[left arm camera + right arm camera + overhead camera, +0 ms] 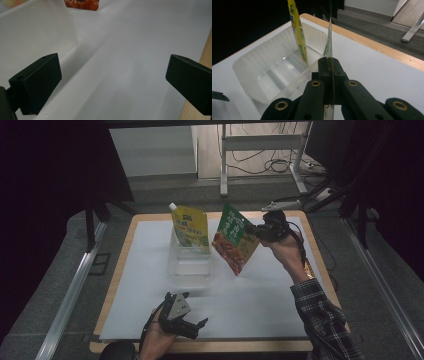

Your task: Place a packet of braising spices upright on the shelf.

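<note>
The green and red pouch (234, 239) hangs in the air to the right of the clear bin (190, 265), pinched at its upper right edge by the right gripper (256, 230), whose jaws are closed tight on the thin film. In the right gripper view the pouch (329, 47) runs edge-on between the clamped jaws, with the bin (262, 82) below and to the left of it. The pouch tilts, its lower corner pointing down toward the white mat (250, 295) just beside the bin's right wall, not yet over the opening.

The yellow spouted pouch (190, 227) already stands upright in the far part of the bin, leaning against its far wall; the right gripper view shows it (298, 32) set behind a divider, with the nearer compartment bare. So, as I judge it, one pouch is stowed and the second is lifted but not yet placed: what is left is to carry it leftward over the bin, lower it in upright and let go.

The left gripper (192, 325) rests at the near edge of the desk (120, 255), well apart from the bin, its jaws spread wide with nothing between them.
</note>
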Tool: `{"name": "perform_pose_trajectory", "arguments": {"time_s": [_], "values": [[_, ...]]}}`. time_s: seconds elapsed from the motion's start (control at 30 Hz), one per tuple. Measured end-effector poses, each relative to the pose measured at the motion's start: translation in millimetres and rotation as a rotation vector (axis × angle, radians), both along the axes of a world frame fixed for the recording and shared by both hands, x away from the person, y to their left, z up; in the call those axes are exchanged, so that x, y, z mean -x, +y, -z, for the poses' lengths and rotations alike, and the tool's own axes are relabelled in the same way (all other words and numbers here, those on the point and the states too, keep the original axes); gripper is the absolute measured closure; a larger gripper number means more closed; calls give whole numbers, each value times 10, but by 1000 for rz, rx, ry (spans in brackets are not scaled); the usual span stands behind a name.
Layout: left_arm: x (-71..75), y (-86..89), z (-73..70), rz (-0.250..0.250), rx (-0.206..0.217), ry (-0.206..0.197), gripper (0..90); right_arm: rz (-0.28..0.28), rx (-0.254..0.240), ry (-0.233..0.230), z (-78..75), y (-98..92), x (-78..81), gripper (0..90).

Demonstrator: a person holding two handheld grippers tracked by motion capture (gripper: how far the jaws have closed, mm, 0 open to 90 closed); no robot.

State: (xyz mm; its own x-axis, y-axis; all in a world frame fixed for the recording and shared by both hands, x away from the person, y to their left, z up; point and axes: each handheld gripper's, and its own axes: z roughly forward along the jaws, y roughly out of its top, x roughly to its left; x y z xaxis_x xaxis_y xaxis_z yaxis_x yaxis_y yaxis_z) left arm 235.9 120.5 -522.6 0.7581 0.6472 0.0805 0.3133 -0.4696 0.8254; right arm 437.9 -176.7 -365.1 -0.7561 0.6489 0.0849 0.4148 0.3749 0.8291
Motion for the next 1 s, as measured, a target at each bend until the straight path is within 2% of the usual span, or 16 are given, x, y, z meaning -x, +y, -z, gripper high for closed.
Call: {"name": "perform_pose_trajectory", "arguments": {"time_s": [0.17, 0.43, 0.7, 1.0], "values": [[1, 1, 0, -2, 2, 1, 0, -9, 22, -23, -78, 27, 13, 893], [0, 2, 0, -3, 1, 1, 0, -16, 22, -41, -189, -27, 31, 894], [1, 15, -9, -8, 7, -3, 0, -48, -3, -43, -326, -114, 77, 893], [-2, 18, -10, -9, 6, -5, 0, -112, -33, -33, -467, -210, 136, 893]]}}
